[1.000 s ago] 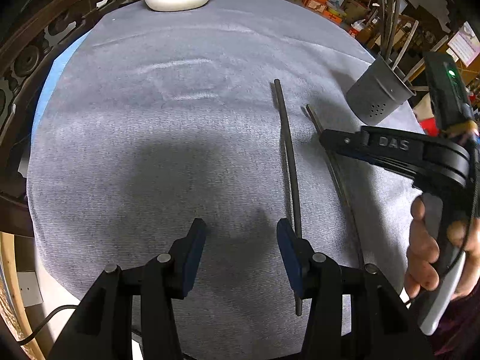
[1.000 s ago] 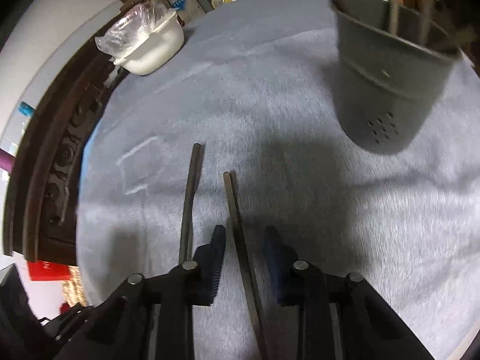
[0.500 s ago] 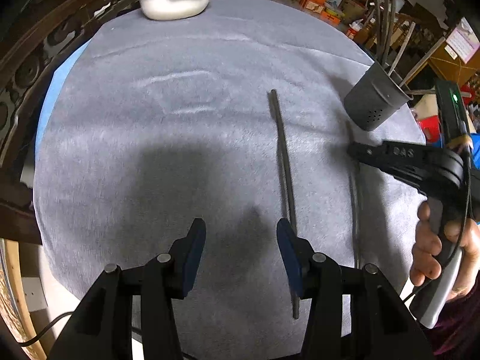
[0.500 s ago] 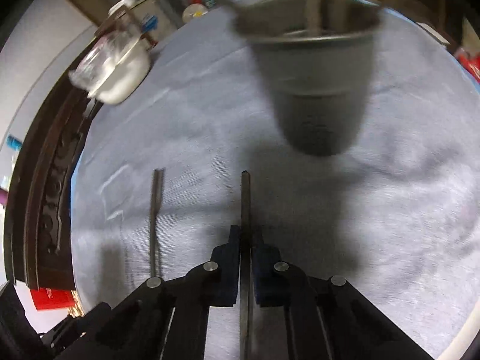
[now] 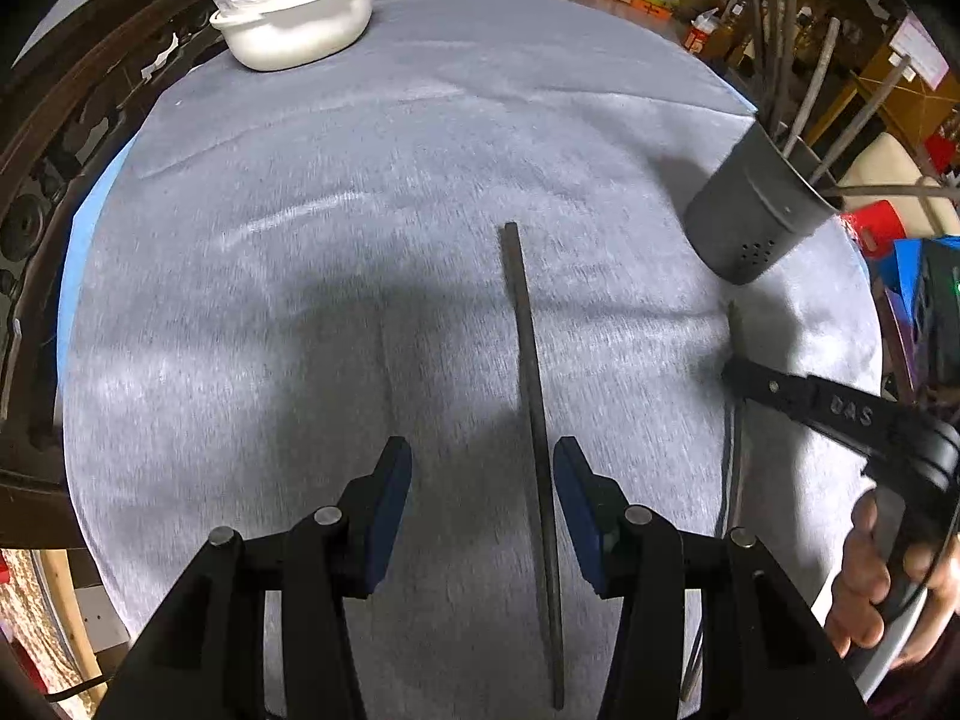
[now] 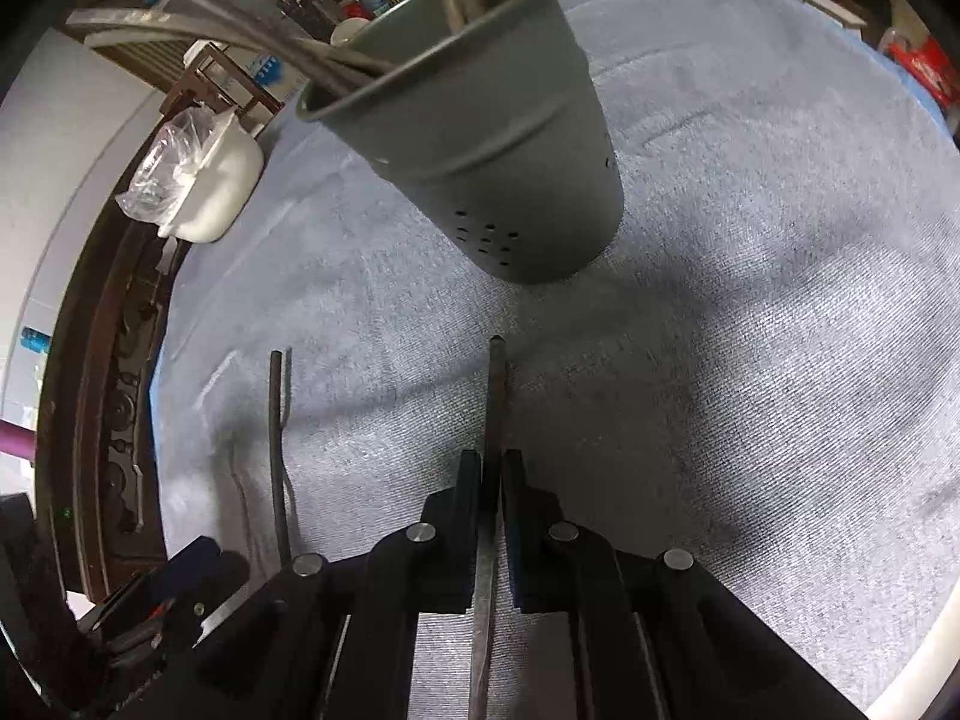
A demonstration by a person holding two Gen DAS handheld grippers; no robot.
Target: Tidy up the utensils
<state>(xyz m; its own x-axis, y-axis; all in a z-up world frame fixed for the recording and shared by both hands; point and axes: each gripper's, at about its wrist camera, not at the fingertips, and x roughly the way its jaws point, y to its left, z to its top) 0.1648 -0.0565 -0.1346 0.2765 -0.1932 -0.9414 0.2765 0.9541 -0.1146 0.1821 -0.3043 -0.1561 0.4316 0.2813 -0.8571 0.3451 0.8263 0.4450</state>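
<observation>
The right gripper (image 6: 492,468) clamped one chopstick (image 6: 495,396) near the grey holder (image 6: 480,138); the left gripper (image 5: 483,498) gaped wide (another chopstick (image 5: 528,372) lay between its fingers).

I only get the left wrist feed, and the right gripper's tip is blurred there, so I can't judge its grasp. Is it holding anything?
Observer: Yes. In the right wrist view the right gripper is shut on a dark chopstick, which points toward the grey utensil holder.
Operator: Is that chopstick off the cloth?
Observer: I cannot tell; its tip sits just short of the holder's base, with a thin shadow beside it.
Operator: What is in the holder?
Observer: Several long sticks lean out of its rim toward the left.
Operator: Where is my gripper?
Observer: The left gripper is open, with the other chopstick lying between its fingers.
</observation>
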